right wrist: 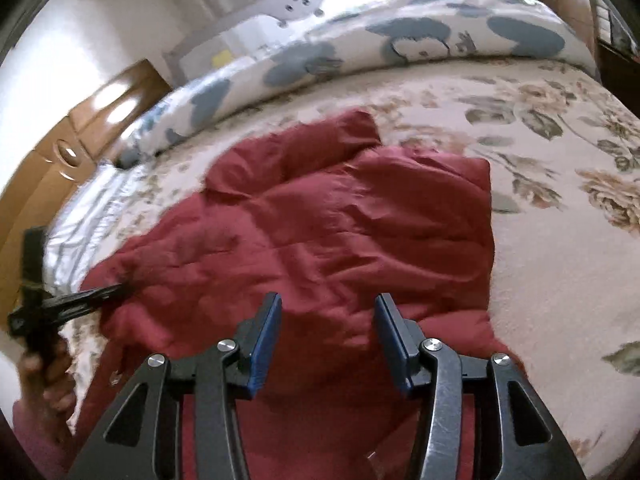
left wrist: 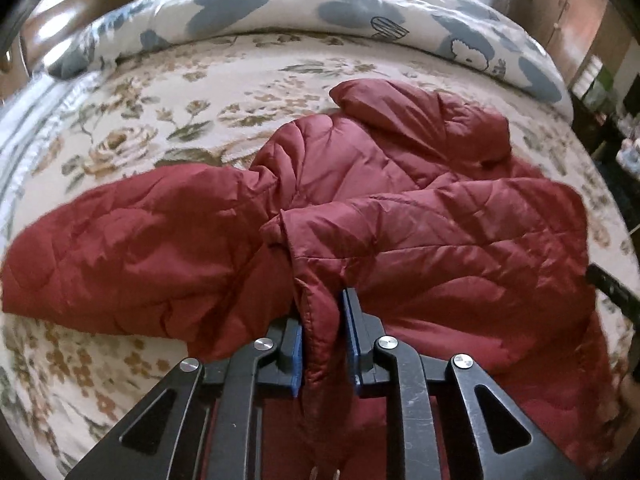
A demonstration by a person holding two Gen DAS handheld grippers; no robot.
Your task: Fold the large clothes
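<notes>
While our left gripper pinches a fold of the red quilted jacket on the floral bedspread, our right gripper hovers spread and empty above the jacket, whose long axis stretches away toward the rolled duvet.

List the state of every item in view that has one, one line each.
red quilted jacket: spread on the bed, crumpled, one sleeve lying out to the side, an edge bunched and pinched.
left gripper: shut on a fold of the jacket.
right gripper: open, above the jacket, nothing between its pads.
floral bedspread: laid flat under the jacket.
blue-patterned duvet: rolled along the far edge of the bed.
</notes>
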